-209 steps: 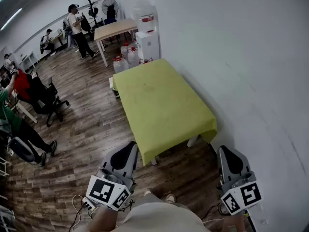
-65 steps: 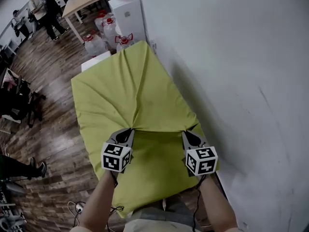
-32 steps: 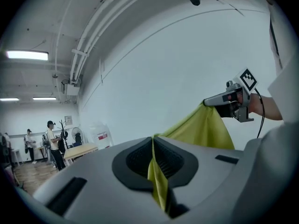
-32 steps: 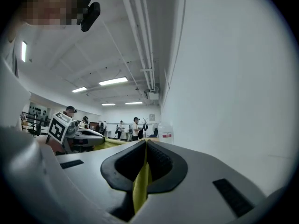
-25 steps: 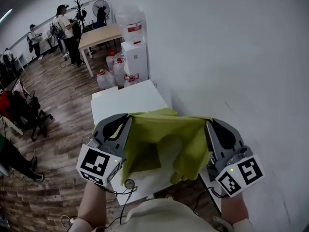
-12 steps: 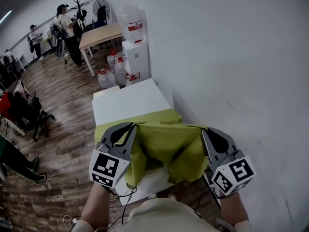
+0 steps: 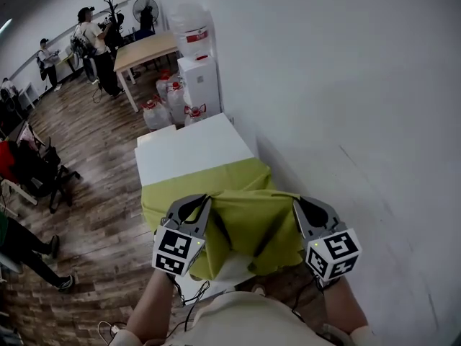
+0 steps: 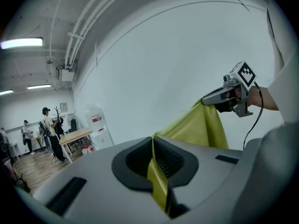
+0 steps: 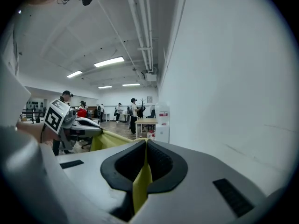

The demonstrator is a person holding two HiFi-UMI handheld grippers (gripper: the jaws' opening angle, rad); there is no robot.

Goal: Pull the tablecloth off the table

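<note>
At the bottom of the head view the person's two forearms reach forward, each hand gripping a claw topped by a cube with square markers. The left claw [image 7: 204, 200] is clamped tight on a pinch of the yellow-green tablecloth [image 7: 245, 215]; in the left gripper view a thin fold of the cloth runs straight down between the closed black pads. The right claw [image 7: 296, 203] is pinched on the cloth the same way, with a narrow strip of it caught between its pads in the right gripper view. The two claws sit side by side and apart, and the cloth stretches between them in a slack band. A thin cable [image 7: 193, 294] dangles below the left claw.

The tablecloth is bunched over the near end of the white table [image 7: 189, 152] and hangs in folds off that end and off the left side. A small white corner of the table shows under the folds. The far half of the tabletop is bare, and the cloth's far edge lies across it. The table stands against the white wall [image 7: 346, 85] on a wood-plank floor [image 7: 101, 193].

Beyond the table are several large water jugs [image 7: 160, 108] and a white water dispenser [image 7: 199, 67], then a wooden table [image 7: 148, 47]. Farther left, people [image 7: 88, 38] stand near the back of the room, and an office chair [image 7: 37, 168] sits at the left edge.
</note>
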